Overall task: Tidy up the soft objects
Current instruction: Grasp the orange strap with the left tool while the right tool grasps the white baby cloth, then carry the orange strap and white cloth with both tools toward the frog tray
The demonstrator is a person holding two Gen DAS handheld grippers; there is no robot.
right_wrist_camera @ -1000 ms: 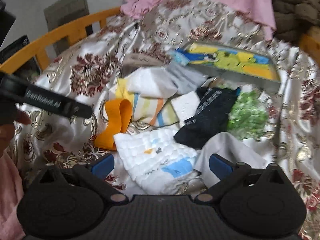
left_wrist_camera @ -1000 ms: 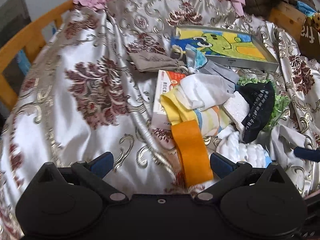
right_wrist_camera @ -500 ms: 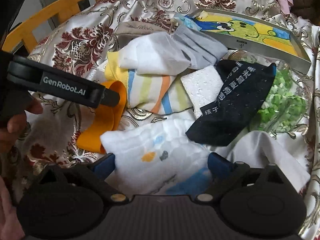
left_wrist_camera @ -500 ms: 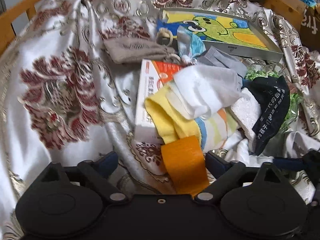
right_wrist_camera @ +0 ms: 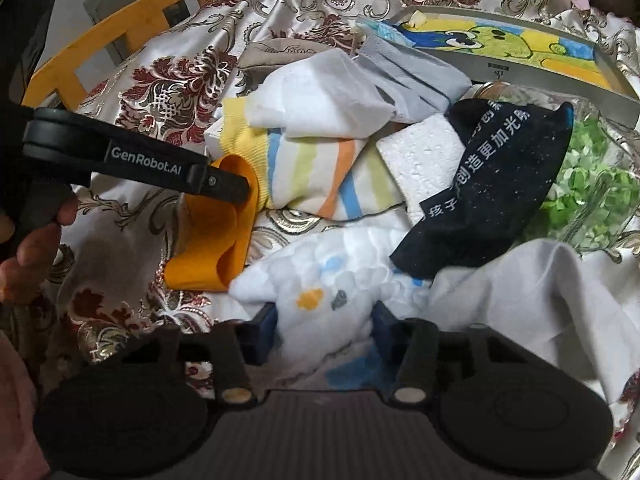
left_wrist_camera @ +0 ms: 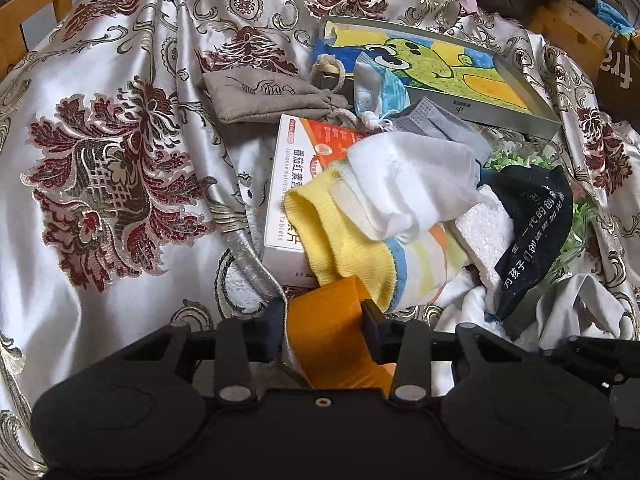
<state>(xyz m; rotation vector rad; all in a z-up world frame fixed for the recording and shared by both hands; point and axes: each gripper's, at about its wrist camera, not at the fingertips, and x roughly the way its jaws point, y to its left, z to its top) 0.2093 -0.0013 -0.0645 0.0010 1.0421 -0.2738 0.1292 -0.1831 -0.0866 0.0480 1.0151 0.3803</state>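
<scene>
A heap of soft things lies on a patterned satin cloth (left_wrist_camera: 100,160). My left gripper (left_wrist_camera: 324,318) is closing its jaws on an orange fabric band (left_wrist_camera: 328,344), and both pads touch the band's sides. In the right wrist view the band (right_wrist_camera: 208,248) is folded under one of the left gripper's fingers (right_wrist_camera: 216,182). My right gripper (right_wrist_camera: 325,320) is closing its jaws on a white bubbly towel (right_wrist_camera: 332,272) with orange and blue marks, which is bunched between the pads. A striped sock (left_wrist_camera: 372,264), a white sock (left_wrist_camera: 408,184) and a black printed cloth (left_wrist_camera: 532,232) lie just beyond.
A tablet box (left_wrist_camera: 288,200), a grey pouch (left_wrist_camera: 272,96), a grey mask (left_wrist_camera: 436,128) and a framed cartoon picture (left_wrist_camera: 440,68) lie further back. White foam (right_wrist_camera: 420,160) and green bits in clear plastic (right_wrist_camera: 592,188) sit to the right. A wooden rail (right_wrist_camera: 100,44) borders the left. A hand (right_wrist_camera: 32,248) holds the left gripper.
Both grippers came down and forward onto the heap, and their wide jaws narrowed. The left now pinches the orange band, and the right pinches the white towel.
</scene>
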